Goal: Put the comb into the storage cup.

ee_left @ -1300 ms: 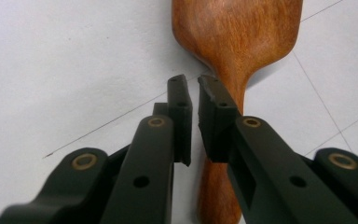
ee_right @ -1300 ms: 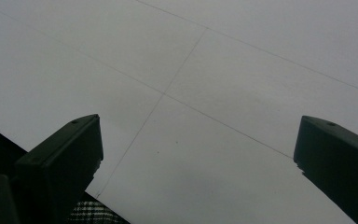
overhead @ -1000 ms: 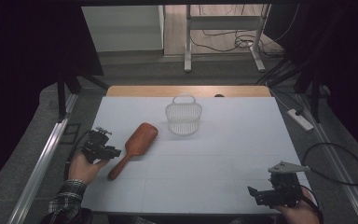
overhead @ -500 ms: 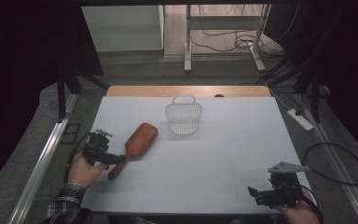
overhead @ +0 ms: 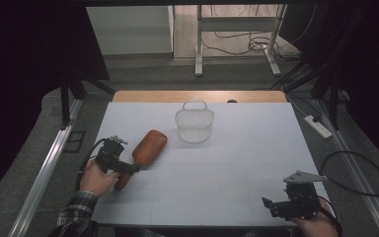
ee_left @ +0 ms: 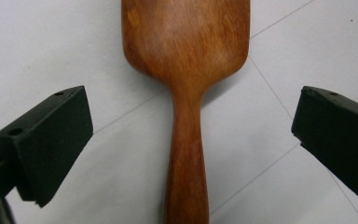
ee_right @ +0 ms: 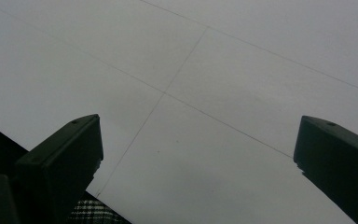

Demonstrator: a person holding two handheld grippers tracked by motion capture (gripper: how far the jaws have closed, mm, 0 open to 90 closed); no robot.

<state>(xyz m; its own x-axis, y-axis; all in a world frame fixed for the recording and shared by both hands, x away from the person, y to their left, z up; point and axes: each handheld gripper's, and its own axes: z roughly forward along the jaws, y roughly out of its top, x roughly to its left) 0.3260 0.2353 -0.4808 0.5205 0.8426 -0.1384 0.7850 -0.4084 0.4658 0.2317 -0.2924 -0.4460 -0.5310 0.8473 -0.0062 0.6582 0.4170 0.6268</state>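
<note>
A brown wooden brush (overhead: pixel 149 144) lies flat on the white table, its handle pointing toward the person's left hand. My left gripper (overhead: pixel 128 169) sits over that handle. In the left gripper view the brush (ee_left: pixel 186 56) runs up the middle and my left gripper (ee_left: pixel 191 135) straddles its handle. The jaws have just been opening, and both pads stand well clear of the wood. My right gripper (overhead: pixel 271 205) rests at the table's front right corner. In its own view my right gripper (ee_right: pixel 198 154) is open over bare table.
A small white mesh basket (overhead: pixel 194 126) with a handle stands upright behind the brush, near the table's middle back. The white table (overhead: pixel 237 163) ends in a wooden strip at the far edge. Cables and a power strip (overhead: pixel 318 126) lie on the floor to the right.
My left gripper has shifted slightly along the brush handle and its jaws stand wider apart. The brush, the basket and the right gripper have stayed where they were.
</note>
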